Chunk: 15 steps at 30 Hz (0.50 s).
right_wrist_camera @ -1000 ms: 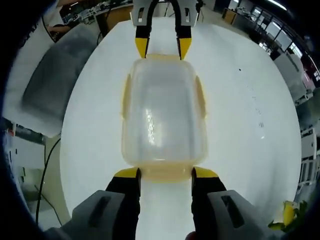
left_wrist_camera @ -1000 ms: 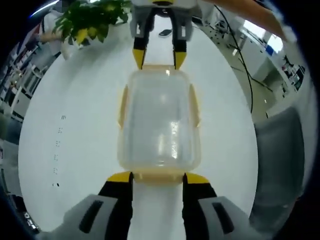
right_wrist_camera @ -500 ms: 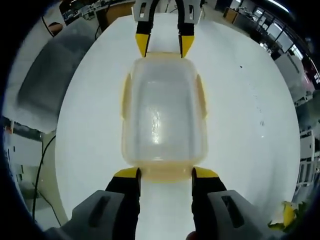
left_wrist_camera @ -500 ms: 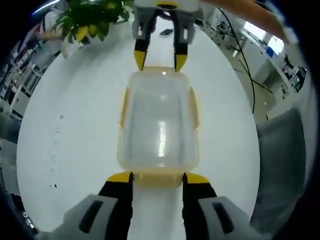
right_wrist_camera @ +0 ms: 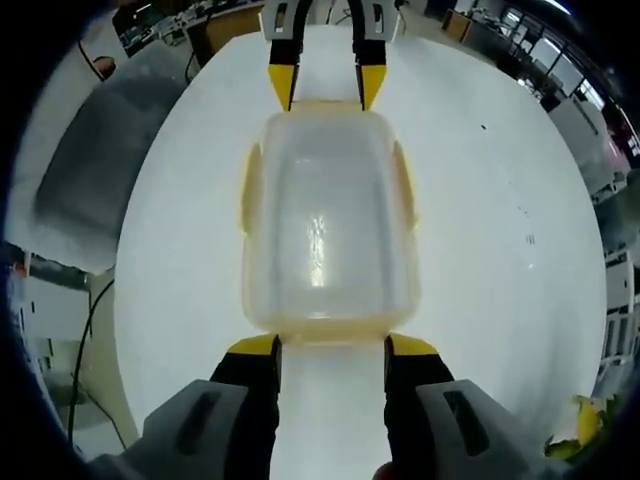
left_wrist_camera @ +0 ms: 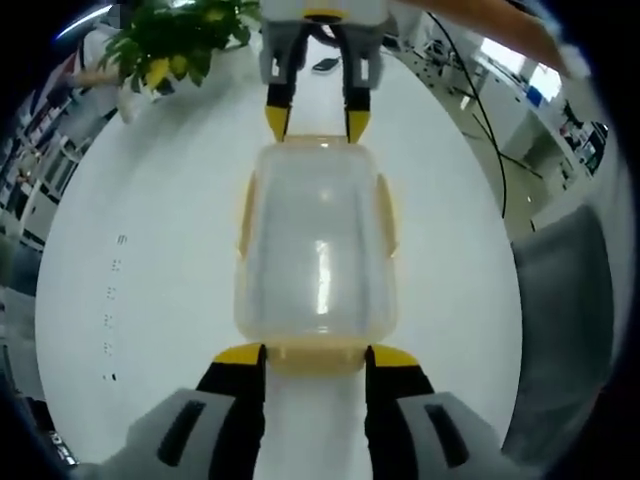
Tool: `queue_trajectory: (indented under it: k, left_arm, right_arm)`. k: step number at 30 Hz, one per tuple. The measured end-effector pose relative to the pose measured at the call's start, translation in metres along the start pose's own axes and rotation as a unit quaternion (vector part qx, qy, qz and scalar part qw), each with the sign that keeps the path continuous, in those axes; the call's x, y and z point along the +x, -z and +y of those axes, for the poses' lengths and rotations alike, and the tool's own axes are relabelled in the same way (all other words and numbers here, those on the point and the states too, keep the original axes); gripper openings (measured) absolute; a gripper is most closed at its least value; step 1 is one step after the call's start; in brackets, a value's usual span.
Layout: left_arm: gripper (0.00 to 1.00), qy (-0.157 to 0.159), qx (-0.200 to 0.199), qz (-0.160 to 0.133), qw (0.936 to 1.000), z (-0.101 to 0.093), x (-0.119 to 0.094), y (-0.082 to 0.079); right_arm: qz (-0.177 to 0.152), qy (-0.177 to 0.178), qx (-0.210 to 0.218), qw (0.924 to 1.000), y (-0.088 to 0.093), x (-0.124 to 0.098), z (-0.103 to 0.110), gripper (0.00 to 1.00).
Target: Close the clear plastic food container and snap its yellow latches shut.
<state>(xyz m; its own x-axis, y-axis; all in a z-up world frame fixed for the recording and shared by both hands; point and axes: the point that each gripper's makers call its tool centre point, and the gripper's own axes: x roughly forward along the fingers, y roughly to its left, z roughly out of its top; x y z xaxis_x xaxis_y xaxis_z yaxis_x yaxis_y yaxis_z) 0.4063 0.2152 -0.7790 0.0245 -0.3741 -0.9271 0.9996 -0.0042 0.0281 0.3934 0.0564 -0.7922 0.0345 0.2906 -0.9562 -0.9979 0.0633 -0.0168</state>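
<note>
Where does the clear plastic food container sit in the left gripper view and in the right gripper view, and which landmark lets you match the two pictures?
Left gripper view: the container sits in the middle, above that view's own jaws.
Right gripper view: the container sits in the middle too, above that view's own jaws.
Shared landmark: the grey chair beside the white table.

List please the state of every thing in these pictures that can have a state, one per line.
Container: lid on, lying flat on the white table.
Side latches: whether snapped shut cannot be told.
Left gripper: open, jaws at the container's near end latch.
Right gripper: open, jaws at the opposite end latch.
Plant: standing upright at the table's edge.
</note>
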Motion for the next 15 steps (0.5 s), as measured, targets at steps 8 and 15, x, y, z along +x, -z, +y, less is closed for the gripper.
queue_trajectory:
  k: [8,15]
  left_arm:
    - [0.34,-0.005,0.036,0.006,0.9993,0.001,0.001,0.003]
    - [0.3,0.02,0.006,0.032,0.9993,-0.01,0.011,0.024]
  right_arm:
    - [-0.018,-0.002,0.029,0.9994,0.002,0.0,0.004,0.37]
    - [0.005,-0.011,0.042,0.999,0.02,0.014,0.016,0.38]
